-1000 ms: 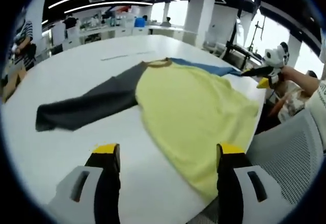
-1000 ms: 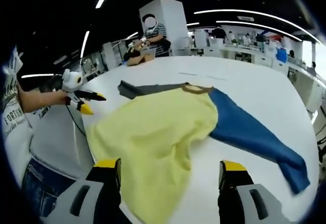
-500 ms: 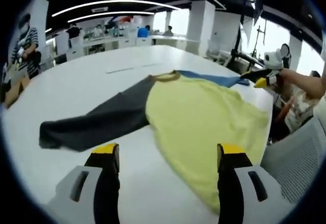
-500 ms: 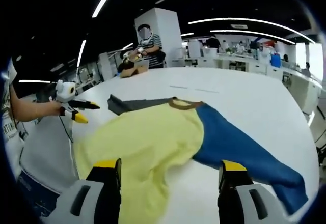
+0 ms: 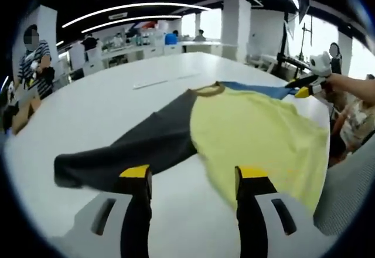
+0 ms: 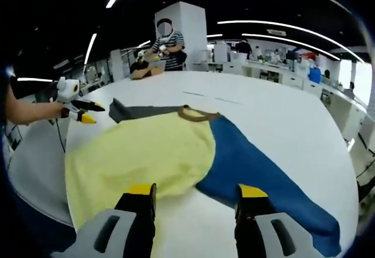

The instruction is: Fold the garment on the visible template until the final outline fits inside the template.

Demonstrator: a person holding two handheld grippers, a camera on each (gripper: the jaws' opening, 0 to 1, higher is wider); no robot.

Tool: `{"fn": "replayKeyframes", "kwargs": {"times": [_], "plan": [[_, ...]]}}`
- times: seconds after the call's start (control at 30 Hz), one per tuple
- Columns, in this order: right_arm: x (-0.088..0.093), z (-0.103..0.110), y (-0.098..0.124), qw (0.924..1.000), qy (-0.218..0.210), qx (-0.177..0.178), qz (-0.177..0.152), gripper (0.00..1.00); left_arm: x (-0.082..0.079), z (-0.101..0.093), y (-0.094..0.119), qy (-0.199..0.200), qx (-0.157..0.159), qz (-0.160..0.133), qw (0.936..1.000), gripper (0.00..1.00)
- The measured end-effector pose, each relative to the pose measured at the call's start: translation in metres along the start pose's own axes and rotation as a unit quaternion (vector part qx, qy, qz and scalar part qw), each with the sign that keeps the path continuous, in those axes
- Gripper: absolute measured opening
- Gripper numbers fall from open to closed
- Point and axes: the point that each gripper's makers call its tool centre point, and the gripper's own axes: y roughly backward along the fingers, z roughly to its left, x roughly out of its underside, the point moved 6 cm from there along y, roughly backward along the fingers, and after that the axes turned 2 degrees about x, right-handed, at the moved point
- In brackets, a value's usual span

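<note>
- Left gripper view is looking across a white table [image 5: 88, 105] where the garment [image 5: 258, 129], a shirt with a yellow body, is lying spread out flat.
- Its dark grey sleeve [image 5: 126, 152] is stretching toward the near left of this view, and the sleeve's end is sitting just beyond the left gripper [image 5: 193, 179].
- That gripper is hovering with its yellow-tipped jaws parted and nothing between them; one tip is lying over the grey sleeve, the other over the yellow cloth.
- At the far right, the right gripper [image 5: 304, 88] is showing beside the shirt's far edge, held in a person's hand [image 5: 345, 85].
- Right gripper view is showing the same garment [image 6: 146, 152] from the other side, with a blue sleeve [image 6: 263, 187] running toward the lower right and a brown collar [image 6: 193, 114] facing the far side of the table [image 6: 281, 117].
- The right gripper [image 6: 196, 196] is standing with jaws apart and empty, just above the yellow hem and the blue sleeve.
- The left gripper [image 6: 85, 112] is appearing at the left, near the grey sleeve [image 6: 137, 112].
- A person in a striped top [image 6: 167, 44] is standing at the table's far end.
</note>
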Motion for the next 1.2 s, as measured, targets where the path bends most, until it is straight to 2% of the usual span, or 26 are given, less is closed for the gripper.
{"fn": "replayKeyframes", "kwargs": {"times": [0.2,0.43,0.53,0.63,0.67,0.97,1.2], "plan": [[0.002,-0.003,-0.010,0.9997,0.020,0.005,0.015,0.41,0.000,0.011,-0.014,-0.003,-0.006,0.005,1.0000,0.45],[0.013,-0.011,-0.028,0.9979,0.051,0.004,0.041,0.34,0.002,0.017,-0.032,-0.021,-0.006,0.019,0.9996,0.37],[0.014,-0.010,-0.033,0.9971,0.061,0.003,0.047,0.31,0.001,0.018,-0.038,-0.031,-0.008,0.025,0.9992,0.35],[0.013,-0.010,-0.038,0.9971,0.061,0.000,0.046,0.29,0.001,0.022,-0.044,-0.060,-0.022,0.037,0.9973,0.30],[0.013,-0.009,-0.039,0.9971,0.061,-0.001,0.046,0.28,0.001,0.021,-0.046,-0.056,-0.019,0.035,0.9976,0.29],[0.017,-0.010,-0.048,0.9945,0.087,0.001,0.059,0.23,0.001,0.026,-0.057,-0.061,-0.020,0.042,0.9970,0.26],[0.016,-0.010,-0.053,0.9958,0.073,0.003,0.054,0.17,0.001,0.024,-0.066,-0.075,-0.005,0.052,0.9958,0.25]]}}
